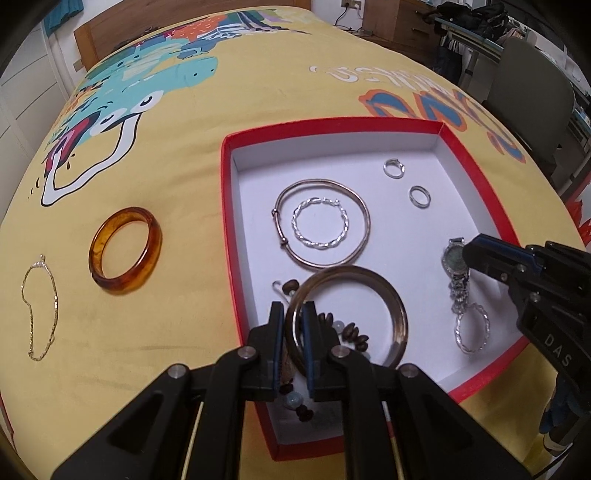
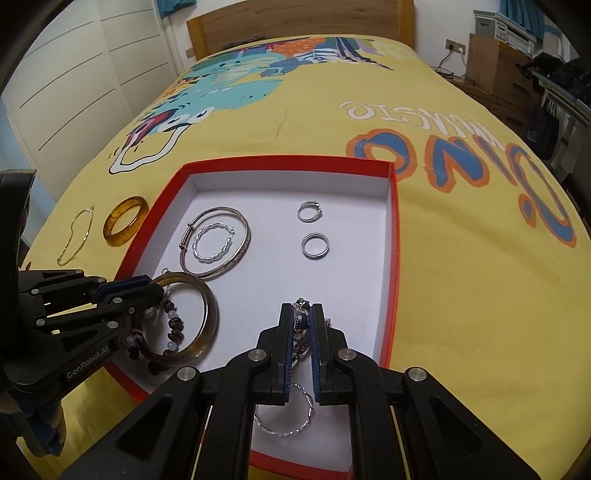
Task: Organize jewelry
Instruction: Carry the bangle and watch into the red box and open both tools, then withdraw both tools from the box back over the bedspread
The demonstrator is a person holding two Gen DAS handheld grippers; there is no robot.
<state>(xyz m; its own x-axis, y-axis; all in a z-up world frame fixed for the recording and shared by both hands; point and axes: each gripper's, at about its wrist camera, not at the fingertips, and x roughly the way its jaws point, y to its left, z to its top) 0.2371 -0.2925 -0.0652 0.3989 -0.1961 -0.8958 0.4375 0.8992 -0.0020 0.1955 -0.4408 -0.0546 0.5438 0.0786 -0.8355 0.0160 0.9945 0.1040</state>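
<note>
A red box [image 1: 227, 206] with a white floor lies on the yellow bedspread. My left gripper [image 1: 293, 314] is shut on the near rim of a brown bangle [image 1: 399, 317], which lies over a bead bracelet [image 1: 354, 328] in the box's near left corner. My right gripper [image 2: 302, 314] is shut on a silver watch [image 2: 301, 321] low over the box's near right part, with a twisted silver hoop [image 2: 308, 406] under it. Outside the box, to the left, lie an amber bangle [image 1: 95, 258] and a gold chain [image 1: 56, 302].
Further back in the box lie a thin silver bangle [image 1: 365, 214] with a twisted hoop [image 1: 345, 221] inside it, and two small rings [image 1: 385, 169] [image 1: 411, 195]. A wooden headboard [image 2: 295, 22] stands at the bed's far end, and a grey chair [image 1: 532, 107] beside the bed.
</note>
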